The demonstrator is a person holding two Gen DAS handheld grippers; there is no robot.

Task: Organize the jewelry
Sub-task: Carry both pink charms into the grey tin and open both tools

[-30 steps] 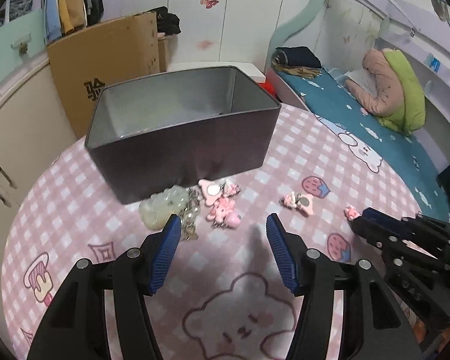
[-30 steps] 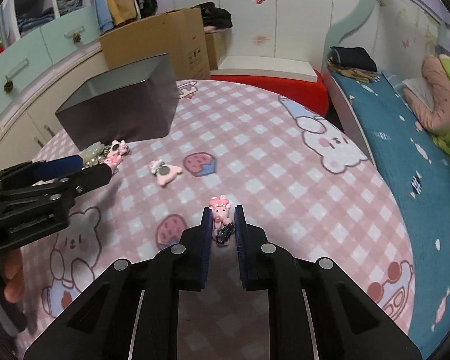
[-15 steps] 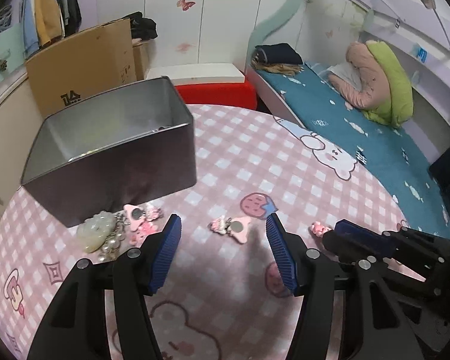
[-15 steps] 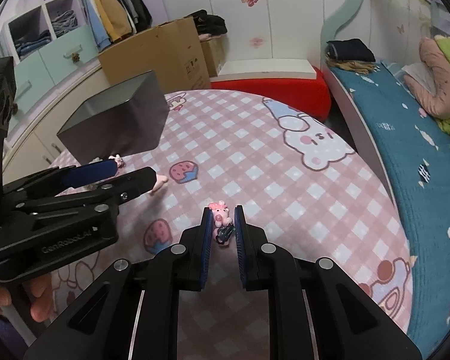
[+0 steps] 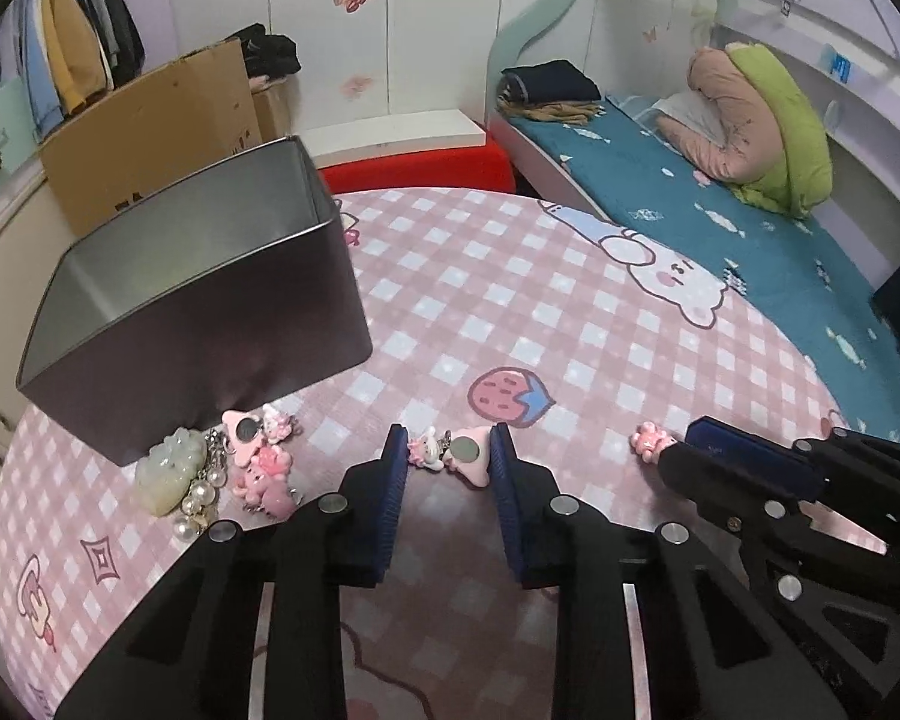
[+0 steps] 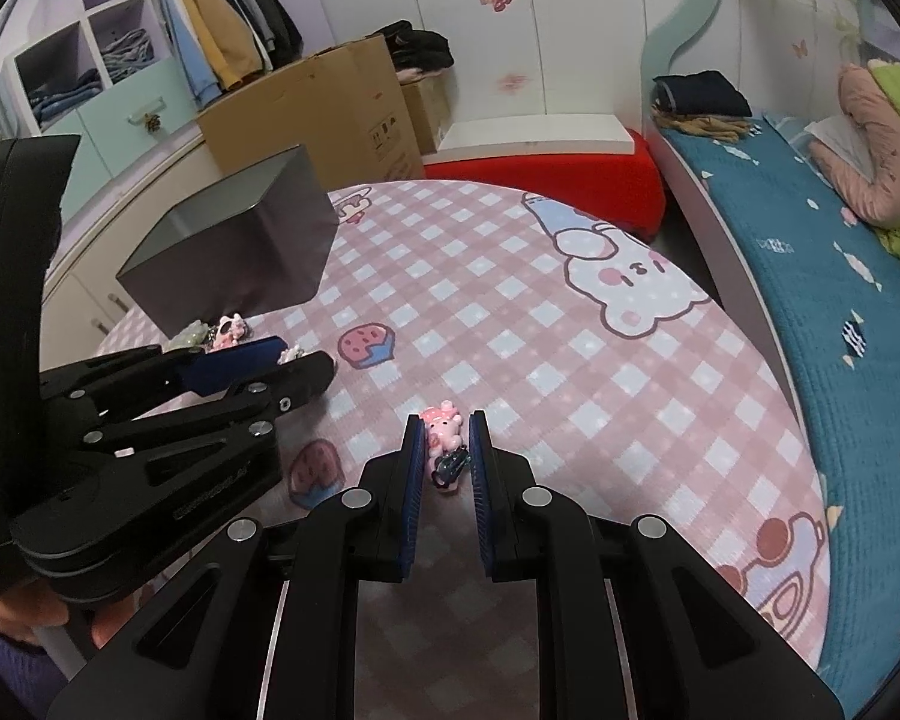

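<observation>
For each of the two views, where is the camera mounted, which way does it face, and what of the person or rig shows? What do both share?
Left wrist: on the left gripper, looking down along its closing fingers at a pink charm between them; right gripper at right.
Right wrist: on the right gripper, shut on a pink bear charm; left gripper and a hand at left.
Shared: metal tin, pink checked tablecloth, bed.
</observation>
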